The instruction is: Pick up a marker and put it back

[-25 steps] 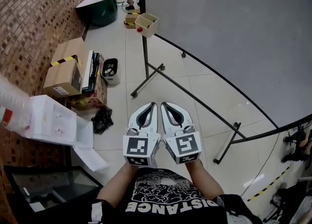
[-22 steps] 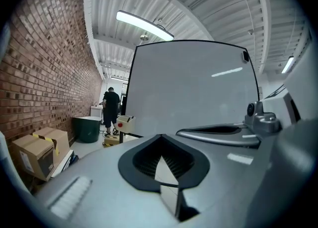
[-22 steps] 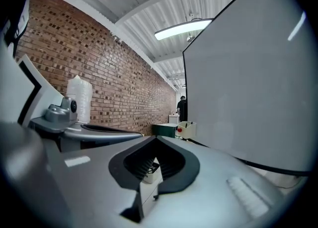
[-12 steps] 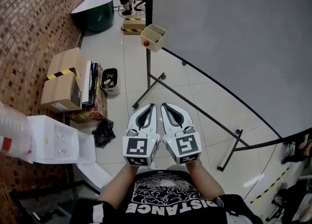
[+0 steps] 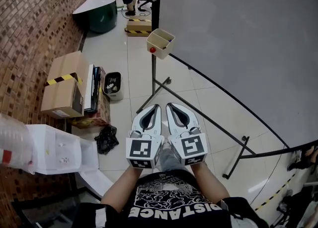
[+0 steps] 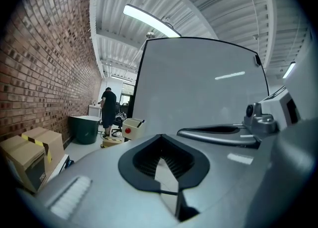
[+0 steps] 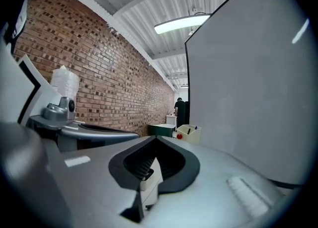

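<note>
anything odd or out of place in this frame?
Nothing looks spilled or damaged. The only mess is on the floor by the brick wall: a crumpled black item lies loose beside an open white box. The marker tray looks intact. The left gripper and right gripper are shut and empty.

The only word I can read from here is "DISTANCE", in white capitals across the black shirt [image 5: 171,208] at the bottom of the head view. Above that word, on the same shirt, is a white ornamental print that I can't resolve into letters. Just above the shirt, the cube [image 5: 144,152] on the left gripper [image 5: 155,109] and the cube [image 5: 191,147] on the right gripper [image 5: 170,107] each carry a black-and-white square code pattern rather than lettering. Well up and left of the shirt, a cardboard box [image 5: 62,93] bears a white label [image 5: 61,114] on its side, its print too small for me to read. A strip of yellow-and-black striped tape [image 5: 60,79] runs across its top.
</note>
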The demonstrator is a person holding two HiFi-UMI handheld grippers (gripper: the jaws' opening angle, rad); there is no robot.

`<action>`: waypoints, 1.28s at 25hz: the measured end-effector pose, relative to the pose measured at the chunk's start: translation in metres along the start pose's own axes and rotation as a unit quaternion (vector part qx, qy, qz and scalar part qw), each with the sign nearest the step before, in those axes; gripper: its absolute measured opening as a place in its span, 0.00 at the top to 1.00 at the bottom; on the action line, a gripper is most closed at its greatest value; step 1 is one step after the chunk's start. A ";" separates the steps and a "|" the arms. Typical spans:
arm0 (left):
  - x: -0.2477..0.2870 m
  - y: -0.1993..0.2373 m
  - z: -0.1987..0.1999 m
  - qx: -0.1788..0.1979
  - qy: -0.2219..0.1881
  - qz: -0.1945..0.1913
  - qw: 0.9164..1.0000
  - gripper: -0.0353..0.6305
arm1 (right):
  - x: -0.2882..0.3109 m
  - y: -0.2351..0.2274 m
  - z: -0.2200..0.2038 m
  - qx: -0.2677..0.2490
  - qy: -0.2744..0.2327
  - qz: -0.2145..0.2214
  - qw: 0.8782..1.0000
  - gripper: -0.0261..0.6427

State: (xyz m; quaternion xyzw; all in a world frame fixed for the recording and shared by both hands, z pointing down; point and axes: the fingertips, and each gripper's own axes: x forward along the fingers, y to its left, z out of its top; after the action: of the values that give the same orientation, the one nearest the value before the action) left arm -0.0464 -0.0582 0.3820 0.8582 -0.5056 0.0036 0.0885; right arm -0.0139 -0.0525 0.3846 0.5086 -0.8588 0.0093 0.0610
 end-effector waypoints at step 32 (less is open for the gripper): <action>0.181 0.078 0.029 0.007 0.009 0.045 0.999 0.94 | 0.208 -0.135 0.011 -0.022 -0.010 0.029 0.999 0.93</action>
State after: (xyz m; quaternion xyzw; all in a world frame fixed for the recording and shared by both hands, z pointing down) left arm -0.0276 -0.2564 0.3821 0.8354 -0.5425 0.0192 0.0868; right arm 0.0048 -0.2999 0.3915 0.4825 -0.8735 -0.0126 0.0634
